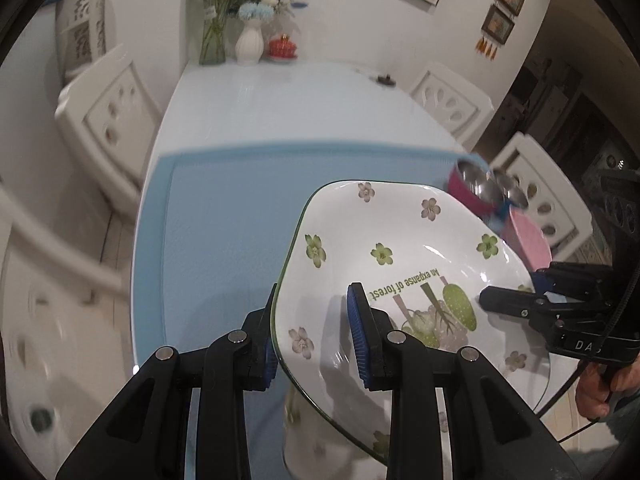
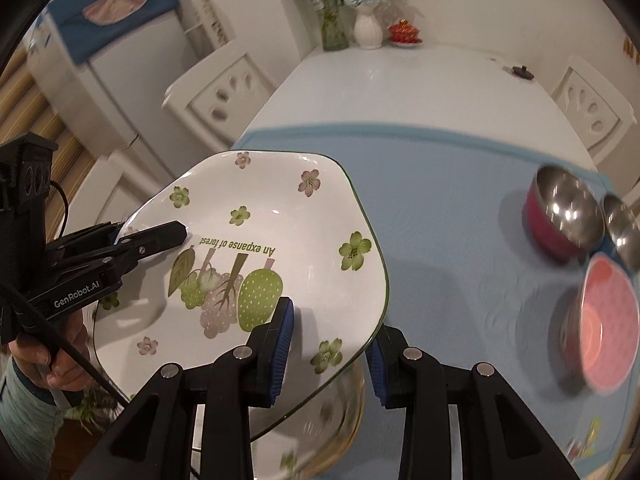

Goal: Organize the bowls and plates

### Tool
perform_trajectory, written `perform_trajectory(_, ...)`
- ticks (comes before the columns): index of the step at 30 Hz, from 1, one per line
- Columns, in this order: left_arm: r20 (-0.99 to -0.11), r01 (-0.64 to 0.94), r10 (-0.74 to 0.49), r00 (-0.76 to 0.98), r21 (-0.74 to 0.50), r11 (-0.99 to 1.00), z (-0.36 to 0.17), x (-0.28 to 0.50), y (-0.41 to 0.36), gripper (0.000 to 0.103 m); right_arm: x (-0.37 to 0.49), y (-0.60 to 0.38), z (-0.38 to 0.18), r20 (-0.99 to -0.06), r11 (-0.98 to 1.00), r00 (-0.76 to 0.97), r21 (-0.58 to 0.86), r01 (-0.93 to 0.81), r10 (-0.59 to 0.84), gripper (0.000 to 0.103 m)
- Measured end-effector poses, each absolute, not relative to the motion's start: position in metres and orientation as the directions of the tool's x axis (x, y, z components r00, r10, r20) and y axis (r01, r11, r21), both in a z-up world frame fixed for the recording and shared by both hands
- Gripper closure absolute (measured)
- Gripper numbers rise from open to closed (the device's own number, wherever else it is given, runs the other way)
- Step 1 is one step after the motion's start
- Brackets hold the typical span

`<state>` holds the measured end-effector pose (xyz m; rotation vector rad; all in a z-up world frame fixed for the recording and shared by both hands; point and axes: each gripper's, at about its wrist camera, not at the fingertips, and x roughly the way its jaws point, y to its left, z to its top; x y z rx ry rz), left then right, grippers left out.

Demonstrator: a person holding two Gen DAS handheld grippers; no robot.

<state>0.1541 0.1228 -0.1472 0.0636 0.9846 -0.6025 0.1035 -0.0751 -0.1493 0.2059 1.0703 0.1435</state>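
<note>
Item: white square-ish ceramic plate with rounded corners, thin dark-green rim, scattered green and mauve flower prints and the line "An expanse of forest" (image 1: pixel 400 248)
Location: held in the air above the light-blue mat (image 1: pixel 224 216) on the white worktop (image 1: pixel 280 96), tilted, with another floral dish blurred beneath its near edge
Left gripper (image 1: pixel 312 344): fingers nearly closed, pinching the plate's left rim, one pad inside the well, one outside
Right gripper (image 2: pixel 332 344): fingers narrowly set, clamped on the opposite rim in the same way
Risk, slip: glazed rim is slick and each grip covers only a small patch; uneven lift between the two hands would likely twist the plate out of one hold
Risk, collision: magenta steel-lined bowl (image 2: pixel 560 216), a smaller steel bowl (image 2: pixel 622 228) and a pink dotted bowl (image 2: pixel 608 328) stand close together at the mat's right side; a low swing that way could knock them
Risk, chipping: setting down hard on the dish below could crack either rim
Surface: glossy, clean, no visible chips
</note>
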Motion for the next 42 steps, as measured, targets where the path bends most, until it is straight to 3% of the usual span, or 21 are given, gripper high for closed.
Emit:
perform_trajectory(10,-0.861,0.497,-0.399,0.315,-0.208,0.842,-0.195,0.088,0.137,0.076,0.042,-0.041,-0.199,-0.911,0.972,0.341,0.226,-0.062,0.234,0.07)
perform_trajectory(12,-0.87,0.506,-0.36,0.337,-0.155,0.848,-0.202,0.084,0.136,0.075,0.038,-0.037,-0.208,-0.912,0.974,0.344,0.214,-0.071,0.225,0.07)
perform_trajectory(17,-0.871,0.496,-0.376,0.316,-0.186,0.848,-0.203,0.09,0.143,0.076,0.035,-0.03,-0.21,-0.915,0.978,0.348,0.18,-0.105,0.205,0.07)
perform_trajectory(24,-0.886,0.564,-0.38,0.266,-0.176,0.807,-0.205,0.091,0.139,0.077,0.018,0.008,-0.202,-0.914,0.941,0.321,0.149,-0.304,0.249,0.074)
perform_trajectory(30,-0.877,0.526,-0.416,0.242,-0.242,0.816,-0.202,0.1,0.151,0.076,0.043,-0.028,-0.195,-0.903,0.971,0.373,0.153,-0.184,0.213,0.074)
perform_trajectory(35,-0.88,0.479,-0.354,0.317,-0.173,0.861,-0.196,0.11,0.16,0.074,0.08,-0.062,-0.198,-0.907,0.988,0.394,0.154,-0.025,0.152,0.074)
perform_trajectory(42,-0.905,0.463,-0.334,0.264,-0.185,0.867,-0.215,0.11,0.153,0.074,0.094,-0.056,-0.218,-0.93,0.984,0.333,0.174,0.027,0.155,0.074)
